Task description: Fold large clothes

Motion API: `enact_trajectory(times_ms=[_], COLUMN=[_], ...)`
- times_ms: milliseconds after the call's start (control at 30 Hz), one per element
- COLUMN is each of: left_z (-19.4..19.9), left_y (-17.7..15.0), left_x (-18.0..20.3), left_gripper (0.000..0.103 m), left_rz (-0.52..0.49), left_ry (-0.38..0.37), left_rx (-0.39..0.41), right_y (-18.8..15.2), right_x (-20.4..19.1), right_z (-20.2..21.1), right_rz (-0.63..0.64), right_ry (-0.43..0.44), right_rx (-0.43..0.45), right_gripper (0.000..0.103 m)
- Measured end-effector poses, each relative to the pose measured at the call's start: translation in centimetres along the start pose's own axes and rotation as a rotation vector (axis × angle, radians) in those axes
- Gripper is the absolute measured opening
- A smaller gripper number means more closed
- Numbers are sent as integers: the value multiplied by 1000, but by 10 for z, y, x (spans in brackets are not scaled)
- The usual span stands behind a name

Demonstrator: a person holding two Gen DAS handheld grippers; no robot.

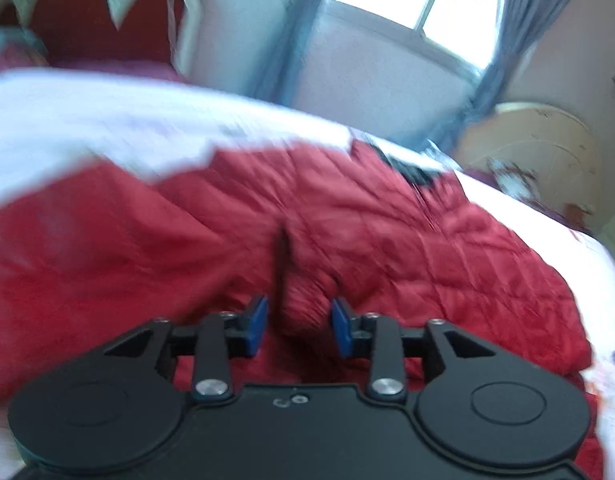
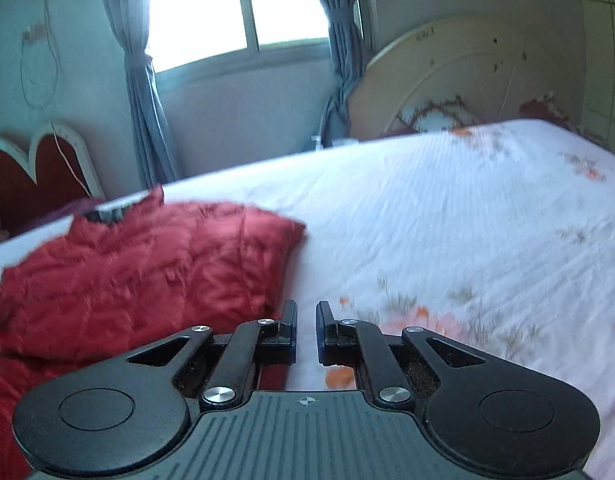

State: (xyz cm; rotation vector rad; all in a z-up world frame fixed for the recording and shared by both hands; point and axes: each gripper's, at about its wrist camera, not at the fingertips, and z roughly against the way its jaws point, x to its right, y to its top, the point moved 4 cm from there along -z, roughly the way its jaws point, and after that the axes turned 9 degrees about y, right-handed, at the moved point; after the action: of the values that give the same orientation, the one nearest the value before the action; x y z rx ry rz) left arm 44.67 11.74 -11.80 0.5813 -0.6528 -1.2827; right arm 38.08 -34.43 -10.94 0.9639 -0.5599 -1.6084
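The left gripper (image 1: 297,326) had its jaws parted, the blue pads (image 1: 258,324) standing either side of a bunched fold of the red quilted jacket (image 1: 347,240) — the fold sat in the gap, but the blurred frame did not show the pads pressing on it. The gripper pointed low and forward over the garment, tilted slightly so that the room leaned to the right in its view.

The right gripper (image 2: 306,334) held its jaws nearly together with a narrow slit between them and nothing in it. It hovered level over the flowered bedsheet (image 2: 447,220), just beside the jacket's near right edge.

The jacket lay crumpled on the left part of the bed, its dark collar (image 1: 411,172) at the far side. In the right wrist view its right edge ended in a rounded corner, and beyond it the sheet ran bare toward the right and far side — wide room there. In the left wrist view white sheet showed beyond the jacket's far edge, and a strip of it along the right.

Past the bed stood a cream rounded headboard (image 2: 467,76) at the far right, a window (image 2: 243,8) with grey curtains (image 2: 139,80), and a red heart-shaped headboard (image 2: 31,168) at the far left.
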Motion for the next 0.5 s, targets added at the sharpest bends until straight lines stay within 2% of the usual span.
enact_trajectory(times_ms=[67, 133, 233, 300, 333, 367, 433, 500], left_z=[15, 16, -8, -32, -44, -48, -48, -43], left_y=[9, 18, 20, 11, 5, 1, -1, 2], left_x=[2, 13, 42, 52, 52, 50, 49, 51], left_gripper=[35, 35, 36, 37, 36, 37, 36, 35], left_rz=[-46, -65, -118, -142, -154, -161, -180, -195], left_ry=[60, 55, -9, -11, -1, -8, -15, -6], left_rx=[87, 129, 67, -1, -36, -33, -25, -32], right_y=[14, 27, 27, 15, 4, -2, -3, 3], right_x=[-7, -17, -37, -41, -34, -19, 8, 7], right_z=[-8, -21, -53, -78, -95, -103, -102, -99], right_rz=[8, 31, 92, 141, 163, 134, 12, 57], right_ry=[29, 65, 120, 135, 66, -1, -4, -6], right_rx=[7, 3, -43, -114, -140, -158, -155, -159], right_gripper=[8, 8, 8, 8, 8, 7, 8, 8])
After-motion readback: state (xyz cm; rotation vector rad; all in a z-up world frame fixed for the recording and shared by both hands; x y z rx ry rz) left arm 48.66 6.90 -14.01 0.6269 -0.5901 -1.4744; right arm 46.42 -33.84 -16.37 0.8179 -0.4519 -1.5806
